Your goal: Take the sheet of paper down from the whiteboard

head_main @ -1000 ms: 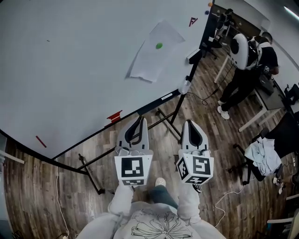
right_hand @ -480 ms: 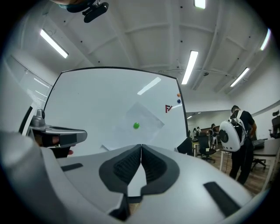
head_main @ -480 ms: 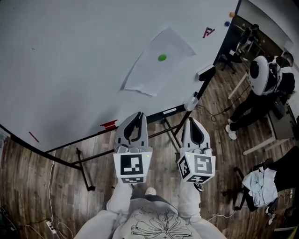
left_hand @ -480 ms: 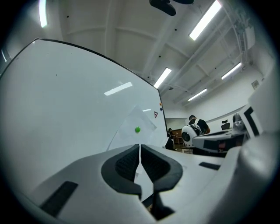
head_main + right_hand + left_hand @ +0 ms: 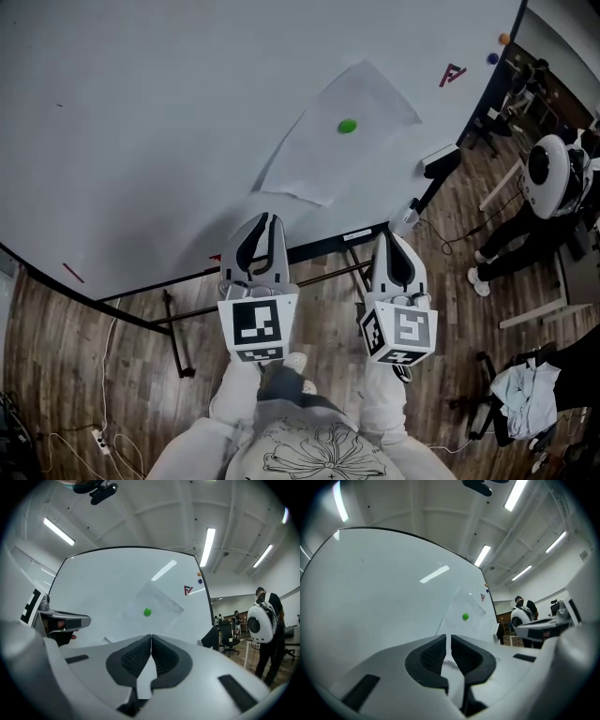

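Head view, looking steeply down: the sheet of paper (image 5: 323, 155) is seen lying flat against the whiteboard (image 5: 141, 103), turned at a slant so that one corner points up and to the right. It is pinned near its upper part by a small round green magnet (image 5: 348, 126). A red mark (image 5: 453, 74) is drawn on the board just beyond the paper's upper right corner, and two small magnets, one orange (image 5: 503, 39) and one blue (image 5: 493, 58), are placed near the board's far edge.

Both grippers are held side by side below the paper and apart from it, each pointed level toward the board. The left gripper (image 5: 265, 217) is seen with its jaws drawn almost together, only a thin slit being left between the pads, and nothing is held in it. The right gripper (image 5: 392, 236) is seen with its jaws closed pad against pad, and nothing is gripped.

The board is carried on a black stand (image 5: 173, 333) set on a wood-plank floor (image 5: 66, 375). A person in dark clothes (image 5: 553, 187) is seen standing well off to the right, beside desks.
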{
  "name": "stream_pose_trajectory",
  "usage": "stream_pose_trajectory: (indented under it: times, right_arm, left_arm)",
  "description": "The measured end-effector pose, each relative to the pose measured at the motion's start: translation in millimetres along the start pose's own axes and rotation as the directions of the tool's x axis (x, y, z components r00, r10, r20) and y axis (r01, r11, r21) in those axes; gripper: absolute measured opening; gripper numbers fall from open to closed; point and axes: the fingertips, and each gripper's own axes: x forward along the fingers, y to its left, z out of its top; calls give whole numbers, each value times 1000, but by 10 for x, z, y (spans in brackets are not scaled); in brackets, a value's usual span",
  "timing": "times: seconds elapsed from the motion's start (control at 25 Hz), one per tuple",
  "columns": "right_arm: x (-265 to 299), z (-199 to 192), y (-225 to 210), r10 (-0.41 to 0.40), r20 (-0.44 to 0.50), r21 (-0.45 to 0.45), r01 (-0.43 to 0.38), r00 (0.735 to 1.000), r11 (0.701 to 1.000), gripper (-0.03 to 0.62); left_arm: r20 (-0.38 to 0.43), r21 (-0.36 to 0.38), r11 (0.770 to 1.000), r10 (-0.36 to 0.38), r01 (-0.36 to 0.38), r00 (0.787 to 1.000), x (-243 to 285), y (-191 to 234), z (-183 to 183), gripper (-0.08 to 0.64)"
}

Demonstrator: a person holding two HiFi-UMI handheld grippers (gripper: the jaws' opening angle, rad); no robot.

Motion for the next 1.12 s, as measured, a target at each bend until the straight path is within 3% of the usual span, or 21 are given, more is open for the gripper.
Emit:
stream_pose_trajectory:
  times: [0.28, 0.48, 0.88, 1.12]
  right_arm:
    - [491, 79, 8, 5, 16, -21, -5, 1000, 1000, 3]
    - [839, 150, 26, 12, 30, -36, -11, 999, 999, 3]
    - [1396, 298, 133, 37, 78, -35, -34, 996, 999, 5]
    - [1565, 484, 161, 62, 108, -59, -56, 992, 997, 98]
  left_arm:
    - [-12, 24, 999, 33, -32, 999, 399, 285, 2, 14]
    - [-48, 36, 999, -3, 5, 999, 650, 370, -62, 77]
    - [-94, 48, 994, -90, 95, 991, 958, 389, -193, 107]
    - [-108, 38, 988, -145, 150, 984, 1043, 327, -230, 107]
